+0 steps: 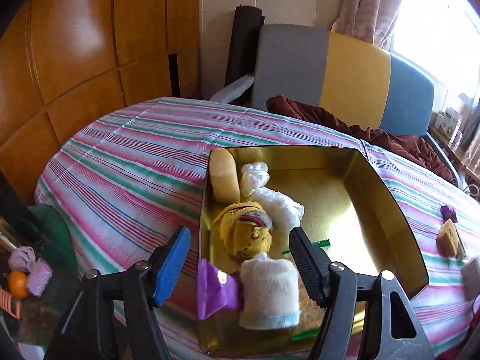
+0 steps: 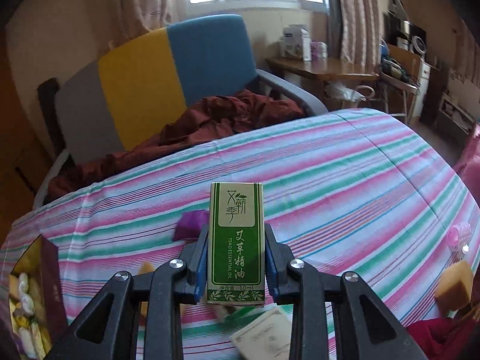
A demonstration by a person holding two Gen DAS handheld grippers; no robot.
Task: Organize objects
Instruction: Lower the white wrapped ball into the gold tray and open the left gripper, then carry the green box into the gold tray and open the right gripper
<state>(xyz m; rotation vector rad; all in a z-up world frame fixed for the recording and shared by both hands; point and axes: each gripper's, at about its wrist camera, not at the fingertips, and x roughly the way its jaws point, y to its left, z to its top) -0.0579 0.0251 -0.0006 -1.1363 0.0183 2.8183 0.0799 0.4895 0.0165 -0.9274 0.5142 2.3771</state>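
striped tablecloth (image 2: 345, 180), tricolour chair (image 2: 150, 69) behind

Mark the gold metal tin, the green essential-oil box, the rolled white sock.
gold metal tin (image 1: 387, 186): left wrist view, bare right inner wall.
green essential-oil box (image 2: 235, 240): right wrist view, front face centre.
rolled white sock (image 1: 270, 291): left wrist view, mid-roll.

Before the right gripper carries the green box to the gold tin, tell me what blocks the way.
Nothing visible does. The right gripper holds the green box above the striped cloth; the gold tin is open-topped, its right half bare.
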